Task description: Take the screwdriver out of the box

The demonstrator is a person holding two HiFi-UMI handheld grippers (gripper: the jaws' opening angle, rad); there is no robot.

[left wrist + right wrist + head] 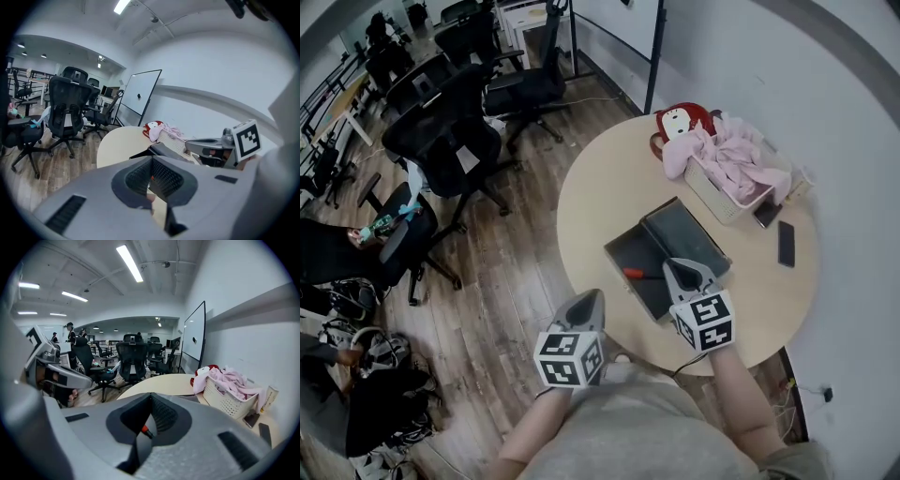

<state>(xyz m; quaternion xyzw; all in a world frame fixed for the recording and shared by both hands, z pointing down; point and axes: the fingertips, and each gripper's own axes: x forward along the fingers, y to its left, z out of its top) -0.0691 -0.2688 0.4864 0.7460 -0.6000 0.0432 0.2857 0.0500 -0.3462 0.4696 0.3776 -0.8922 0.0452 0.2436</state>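
My left gripper (596,298): jaws together, empty, at the round beige worktop (600,187) edge.
My right gripper (673,265): jaws together, above the open dark grey box (623,251).
Inside it: red-handled screwdriver (635,274).

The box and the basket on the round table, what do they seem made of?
The box: probably metal or hard plastic, dark grey with thin flat walls and a dull sheen. The basket: likely plastic, off-white, its moulded wall perforated with small holes.
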